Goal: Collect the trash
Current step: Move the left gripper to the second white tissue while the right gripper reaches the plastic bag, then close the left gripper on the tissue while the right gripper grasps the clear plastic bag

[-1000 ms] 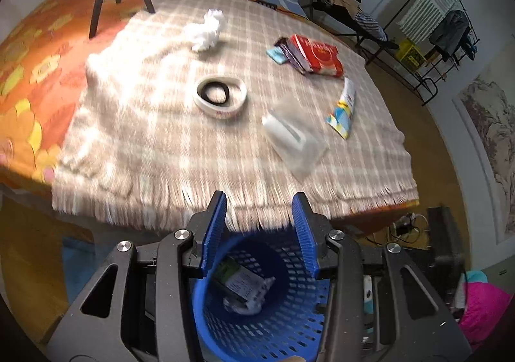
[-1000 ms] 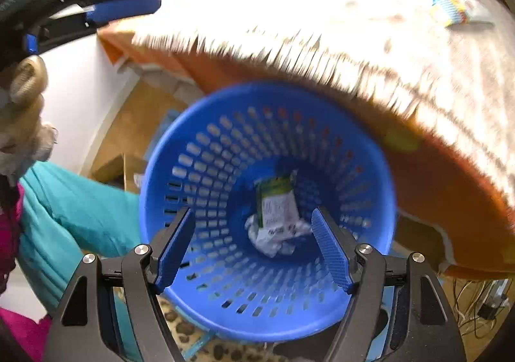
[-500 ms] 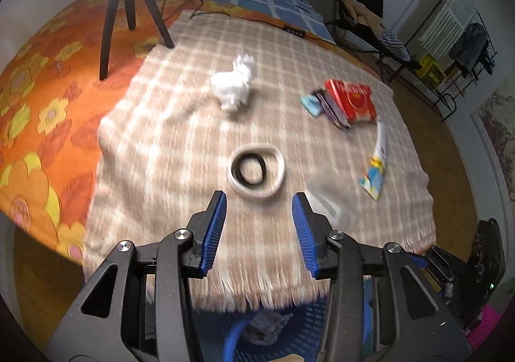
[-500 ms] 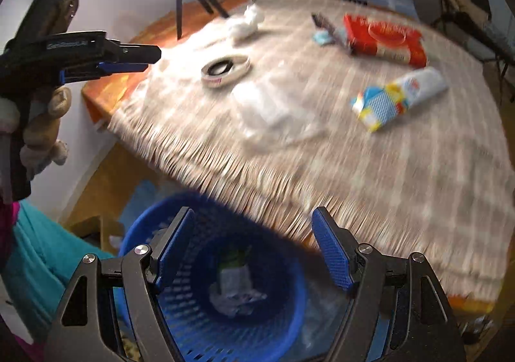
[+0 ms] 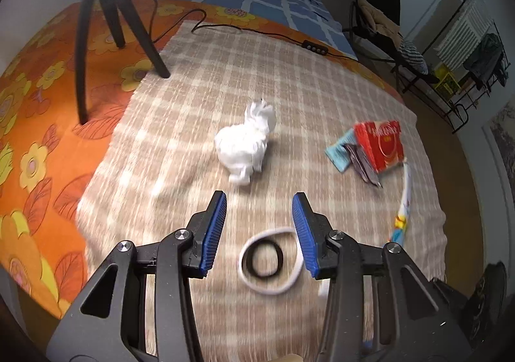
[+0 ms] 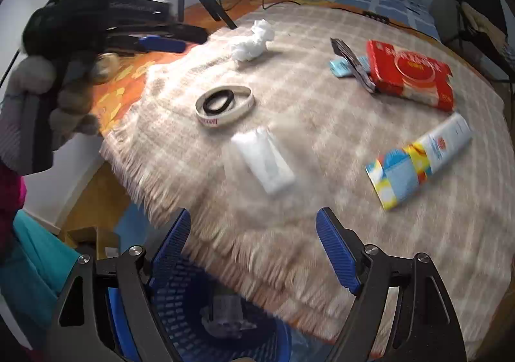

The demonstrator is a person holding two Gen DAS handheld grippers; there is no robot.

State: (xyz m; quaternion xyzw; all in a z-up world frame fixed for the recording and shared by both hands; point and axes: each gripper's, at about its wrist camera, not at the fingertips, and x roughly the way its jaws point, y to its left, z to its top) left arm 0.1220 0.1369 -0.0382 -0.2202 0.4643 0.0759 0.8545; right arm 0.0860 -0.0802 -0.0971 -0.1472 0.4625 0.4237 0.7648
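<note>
A crumpled white tissue (image 5: 246,146) lies mid-blanket, just beyond my left gripper (image 5: 259,226), which hovers open and empty over the checked blanket (image 5: 193,104). Below its fingers sits a white ring with a black band inside (image 5: 270,260). My right gripper (image 6: 252,247) hangs over the fringed blanket edge, its jaws opening with nothing between them. The blue mesh basket (image 6: 193,313) stands on the floor under it, with crumpled wrappers (image 6: 225,317) inside. A clear plastic tub (image 6: 264,162) lies ahead of the right fingers. The left gripper (image 6: 161,43) shows at the upper left, held by a gloved hand (image 6: 48,88).
A red packet (image 6: 408,78) with dark and teal sachets (image 6: 351,64) lies at the far right, a colourful tube (image 6: 418,159) nearer. A black tripod (image 5: 96,23) stands on the orange flowered cloth (image 5: 38,104). A chair (image 5: 379,14) and drying rack (image 5: 466,49) stand beyond.
Both grippers left the space over the blue basket and came over the table. The left one advanced toward the tissue. The right one rose and its jaws widened.
</note>
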